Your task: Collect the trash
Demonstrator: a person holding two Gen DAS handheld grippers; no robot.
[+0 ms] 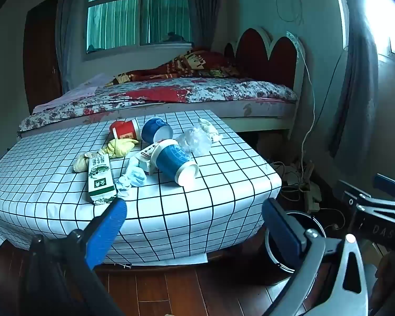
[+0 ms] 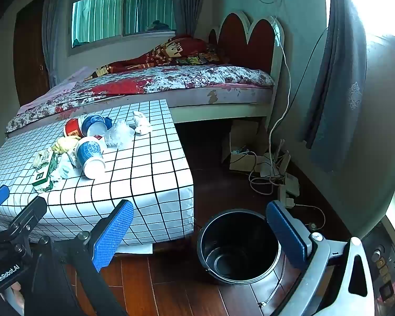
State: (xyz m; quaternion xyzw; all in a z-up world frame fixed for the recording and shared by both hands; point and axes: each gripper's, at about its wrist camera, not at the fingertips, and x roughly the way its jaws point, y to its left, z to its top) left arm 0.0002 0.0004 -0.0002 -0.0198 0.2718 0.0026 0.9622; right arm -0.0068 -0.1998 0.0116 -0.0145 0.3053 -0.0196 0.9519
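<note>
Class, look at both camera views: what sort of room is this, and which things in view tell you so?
Most likely a home bedroom. A bed with a floral cover and a red scalloped headboard stands under a curtained window. In front, a low table in checked cloth holds cups and wrappers.

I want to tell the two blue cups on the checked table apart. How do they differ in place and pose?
The near blue cup lies closer to the table's front edge, while the far blue cup lies further back beside the red cup. The near cup's white mouth points toward the front right; the far cup's mouth opens more directly toward the camera, showing its white inside. Both are blue paper cups tipped on their sides.
</note>
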